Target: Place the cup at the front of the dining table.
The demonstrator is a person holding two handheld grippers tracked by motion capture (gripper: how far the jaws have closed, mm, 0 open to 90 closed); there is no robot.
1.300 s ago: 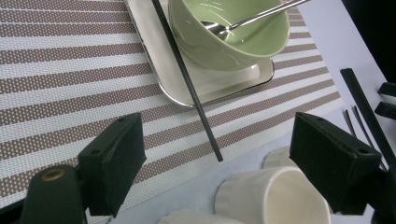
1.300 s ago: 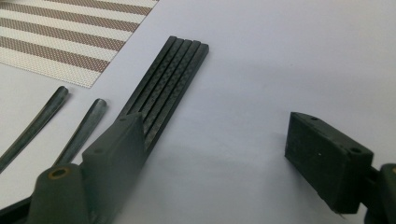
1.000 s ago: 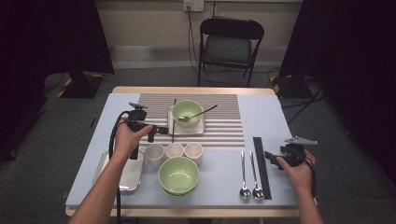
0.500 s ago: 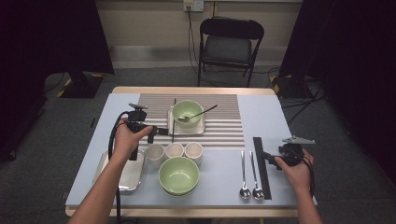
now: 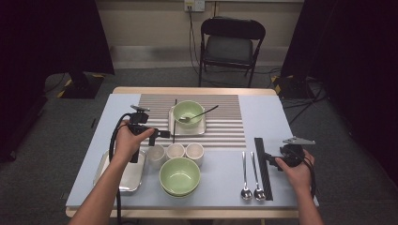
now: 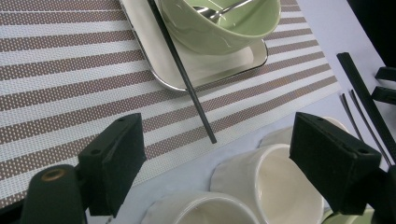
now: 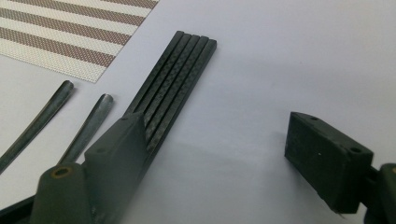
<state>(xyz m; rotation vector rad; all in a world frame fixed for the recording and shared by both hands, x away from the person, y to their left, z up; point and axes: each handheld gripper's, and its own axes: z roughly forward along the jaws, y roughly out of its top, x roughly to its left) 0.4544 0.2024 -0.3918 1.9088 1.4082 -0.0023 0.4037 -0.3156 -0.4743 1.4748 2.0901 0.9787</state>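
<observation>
Black chopstick bundle: four flat black sticks (image 7: 175, 79) lying on the pale blue tabletop (image 7: 289, 56), just beside my right gripper (image 7: 219, 154).
Right jaws: spread wide, holding nothing.
Left jaws: my left gripper (image 6: 215, 158) gapes empty above three white ceramic cups (image 6: 268, 179).

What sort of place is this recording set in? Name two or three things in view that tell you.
Probably a staged test room, not a home: a table set with tableware stands on grey carpet, dark curtains hang at both sides, and a lone folding chair sits by a wall socket.
</observation>
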